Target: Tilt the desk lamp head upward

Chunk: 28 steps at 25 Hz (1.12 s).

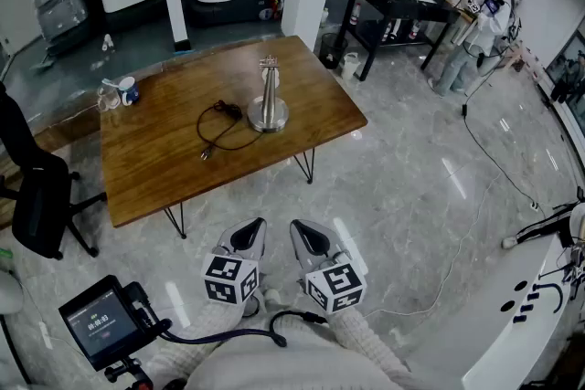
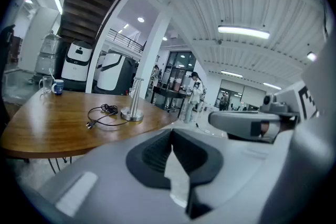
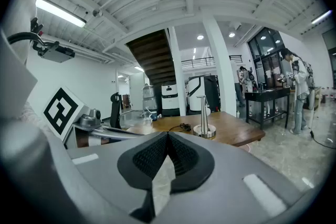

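The metal desk lamp [image 1: 267,102] stands upright on a round base near the right end of the wooden table [image 1: 155,169]; its black cord [image 1: 218,131] lies coiled to its left. The lamp also shows in the left gripper view [image 2: 134,106] and in the right gripper view [image 3: 203,116]. Both grippers hang over the floor in front of the table, well short of the lamp. My left gripper [image 1: 248,236] is shut with nothing in it, and so is my right gripper [image 1: 312,238]. In their own views the jaws meet at the tips [image 2: 170,131] [image 3: 167,135].
A blue mug [image 1: 129,90] and a clear glass [image 1: 111,96] sit at the table's far left corner. A black office chair [image 1: 32,192] stands left of the table. A person [image 1: 475,23] stands by a black desk [image 1: 402,0] at the back right. A cable [image 1: 494,160] runs across the floor.
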Tool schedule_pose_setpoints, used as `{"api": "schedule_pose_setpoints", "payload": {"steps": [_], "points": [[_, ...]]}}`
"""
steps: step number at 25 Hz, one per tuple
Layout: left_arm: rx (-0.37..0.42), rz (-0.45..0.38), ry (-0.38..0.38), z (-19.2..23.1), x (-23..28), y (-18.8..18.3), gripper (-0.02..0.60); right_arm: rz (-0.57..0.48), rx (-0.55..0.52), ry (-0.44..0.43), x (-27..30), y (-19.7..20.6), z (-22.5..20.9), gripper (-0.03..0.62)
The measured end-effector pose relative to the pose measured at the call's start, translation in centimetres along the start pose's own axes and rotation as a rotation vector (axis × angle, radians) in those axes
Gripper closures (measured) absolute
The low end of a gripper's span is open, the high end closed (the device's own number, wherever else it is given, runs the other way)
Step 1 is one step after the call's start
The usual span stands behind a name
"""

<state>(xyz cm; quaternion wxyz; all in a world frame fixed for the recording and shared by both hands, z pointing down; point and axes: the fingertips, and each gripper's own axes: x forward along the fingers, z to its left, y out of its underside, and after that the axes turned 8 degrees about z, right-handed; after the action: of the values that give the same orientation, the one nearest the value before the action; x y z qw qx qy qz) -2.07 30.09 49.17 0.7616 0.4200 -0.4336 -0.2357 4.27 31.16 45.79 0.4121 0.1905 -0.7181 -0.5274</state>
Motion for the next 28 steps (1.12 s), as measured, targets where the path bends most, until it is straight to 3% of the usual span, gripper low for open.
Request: {"api": "schedule_pose_setpoints", "payload": {"steps": [3, 5, 12, 21, 28], "points": [[0.0, -0.011, -0.005, 0.7, 0.6, -0.9, 0.574, -0.013, -0.004, -0.001, 0.3, -0.3, -0.8, 0.591], [0.004, -0.012, -0.008, 0.9, 1.0, -1.6, 0.574, -0.013, 0.005, -0.007, 0.5, -0.5, -1.3, 0.518], [0.021, -0.018, 0.0, 5.4, 7.6, -5.8, 0.569, -0.006, -0.025, -0.022, 7.8, -2.9, -5.7, 0.504], [0.019, -0.003, 0.075, 12.0, 16.2, -13.3, 0.552, -0.007, -0.019, 0.015, 18.8, -8.8, -11.8, 0.493], [0.009, 0.029, 0.121, 16.0, 20.6, -16.8, 0.527, 0.043, -0.001, 0.044, 25.1, -10.7, -15.8, 0.473]]}}
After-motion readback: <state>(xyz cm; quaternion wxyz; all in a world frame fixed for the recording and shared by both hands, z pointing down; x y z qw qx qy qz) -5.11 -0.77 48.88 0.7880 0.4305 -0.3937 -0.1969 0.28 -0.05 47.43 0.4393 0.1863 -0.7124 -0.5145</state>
